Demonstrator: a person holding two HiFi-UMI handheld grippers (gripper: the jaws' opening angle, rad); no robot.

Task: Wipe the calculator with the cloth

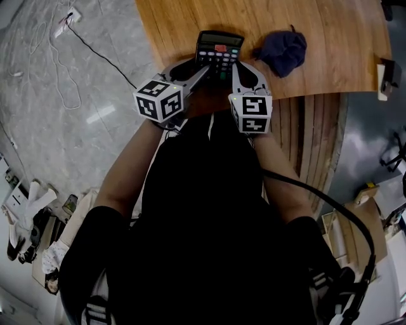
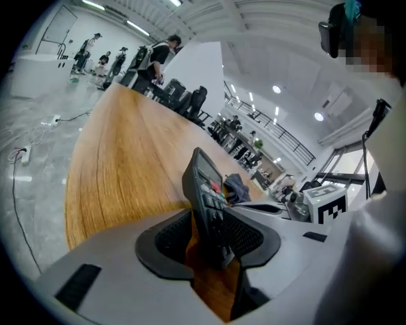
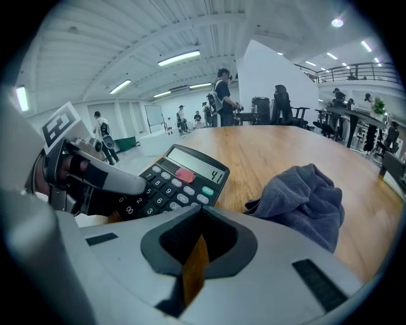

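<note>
A black calculator [image 1: 219, 49] with a red key lies near the front edge of the wooden table [image 1: 336, 38], display lit. A crumpled dark blue cloth [image 1: 283, 52] lies to its right, apart from it. My left gripper [image 1: 207, 68] is open, its jaws astride the calculator's near left corner; in the left gripper view the calculator [image 2: 206, 190] stands edge-on between the pads, with wood showing beside it. My right gripper [image 1: 236, 71] is shut on nothing, just in front of the calculator [image 3: 184, 178], with the cloth [image 3: 304, 200] ahead to its right.
The table's front edge runs right under both grippers. A small dark device [image 1: 387, 75] sits at the table's right edge. A power strip and cable [image 1: 66, 19] lie on the grey floor to the left. People and office chairs stand far off.
</note>
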